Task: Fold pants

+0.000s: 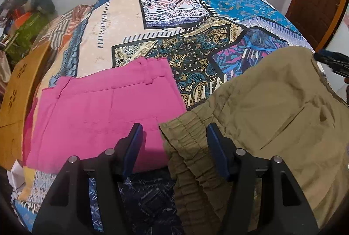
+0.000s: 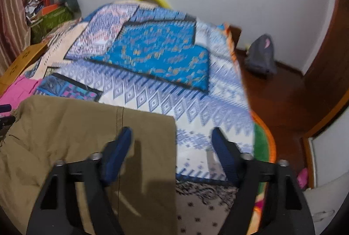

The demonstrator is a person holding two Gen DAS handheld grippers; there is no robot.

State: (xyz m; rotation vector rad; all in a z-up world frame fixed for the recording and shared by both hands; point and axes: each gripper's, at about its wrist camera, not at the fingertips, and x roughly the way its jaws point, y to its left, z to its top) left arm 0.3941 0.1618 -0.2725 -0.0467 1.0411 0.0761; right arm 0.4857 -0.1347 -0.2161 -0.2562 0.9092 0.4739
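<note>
Fingers of both grippers stand apart, gripping nothing. Left gripper [image 1: 174,137] straddles the elastic waistband corner of the olive pants [image 1: 272,108], which lie on the bedspread [image 1: 122,23] beside folded pink pants [image 1: 98,117]. Right gripper [image 2: 172,139] straddles the opposite edge. Each should bite both layers near its corner, closing together, so the lift probably stays even.

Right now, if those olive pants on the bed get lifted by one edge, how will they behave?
The olive pants will probably droop and fold: the thin cloth already lies creased and rumpled on the bedspread. They look light for their size. The gathered elastic waistband is bulkier, so it may give a firmer hold than the flat leg edge.
</note>
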